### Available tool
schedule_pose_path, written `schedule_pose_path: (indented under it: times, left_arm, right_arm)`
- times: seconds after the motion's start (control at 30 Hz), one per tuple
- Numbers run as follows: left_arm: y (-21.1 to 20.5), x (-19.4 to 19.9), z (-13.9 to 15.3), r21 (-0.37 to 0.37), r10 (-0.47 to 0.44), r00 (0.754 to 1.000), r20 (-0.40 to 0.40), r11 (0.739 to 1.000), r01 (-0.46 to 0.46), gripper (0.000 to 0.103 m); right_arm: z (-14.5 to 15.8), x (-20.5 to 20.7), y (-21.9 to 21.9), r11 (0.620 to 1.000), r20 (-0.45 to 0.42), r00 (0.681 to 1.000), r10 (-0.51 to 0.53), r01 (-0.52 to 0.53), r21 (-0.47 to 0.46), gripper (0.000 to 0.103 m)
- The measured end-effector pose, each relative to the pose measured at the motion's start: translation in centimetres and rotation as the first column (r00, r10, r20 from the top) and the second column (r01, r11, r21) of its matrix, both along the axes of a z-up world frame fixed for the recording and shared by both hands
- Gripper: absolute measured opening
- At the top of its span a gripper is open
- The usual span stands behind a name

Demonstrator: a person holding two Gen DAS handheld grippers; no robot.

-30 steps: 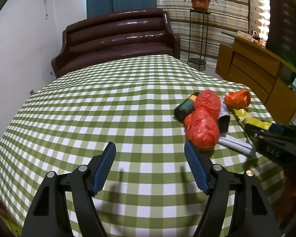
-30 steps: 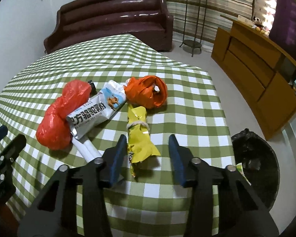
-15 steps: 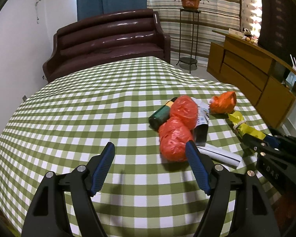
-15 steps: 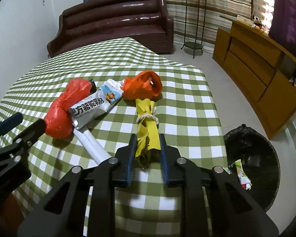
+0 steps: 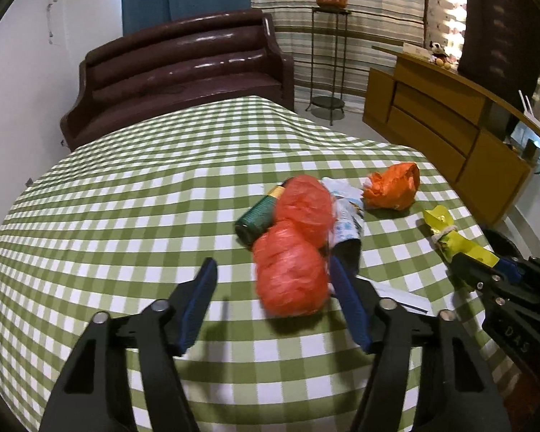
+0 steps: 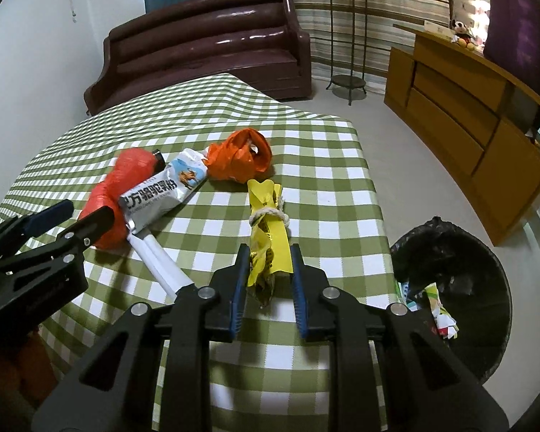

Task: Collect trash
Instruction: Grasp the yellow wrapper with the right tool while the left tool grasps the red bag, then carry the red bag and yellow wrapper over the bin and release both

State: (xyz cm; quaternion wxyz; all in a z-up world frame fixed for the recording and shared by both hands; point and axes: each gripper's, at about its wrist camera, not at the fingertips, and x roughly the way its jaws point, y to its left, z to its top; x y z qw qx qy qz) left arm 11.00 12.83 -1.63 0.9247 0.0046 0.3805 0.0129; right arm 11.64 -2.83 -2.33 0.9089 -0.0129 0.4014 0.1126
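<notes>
My right gripper [image 6: 268, 252] is shut on the near end of a yellow wrapper [image 6: 268, 223] tied with string; it also shows in the left wrist view [image 5: 453, 237]. My left gripper [image 5: 273, 280] is open, its jaws on either side of the near end of a red plastic bag [image 5: 291, 252], seen too in the right wrist view [image 6: 120, 187]. Beside the bag lie a white snack packet [image 6: 162, 192], a white tube [image 6: 158, 255], a dark green can [image 5: 257, 214] and an orange bag [image 6: 243, 154].
The trash lies on a table with a green checked cloth [image 5: 126, 216]. A black-lined bin [image 6: 460, 288] with scraps in it stands on the floor by the table's right edge. A brown sofa [image 5: 176, 72] and a wooden cabinet [image 6: 468, 118] stand beyond.
My right gripper closed on the yellow wrapper and lifted its near end. My left gripper moved right and forward until the red bag sits between its open jaws.
</notes>
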Motion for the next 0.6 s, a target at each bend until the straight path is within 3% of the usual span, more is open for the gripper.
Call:
schedule_pose_path:
  times: [0.13, 0.6]
  left_arm:
    - [-0.4, 0.2, -0.4, -0.012, -0.027, 0.999, -0.020, 1.000, 0.027, 0.039]
    - [0.6, -2.7, 0.5, -0.017, -0.011, 0.999, 0.035, 1.000, 0.011, 0.036]
  right_arm:
    - [0.0, -0.1, -0.1, 1.000, 0.001, 1.000, -0.001, 0.001, 0.000, 0.022]
    - [0.5, -1.2, -0.3, 1.000, 0.022, 1.000, -0.001, 0.001, 0.002, 0.022]
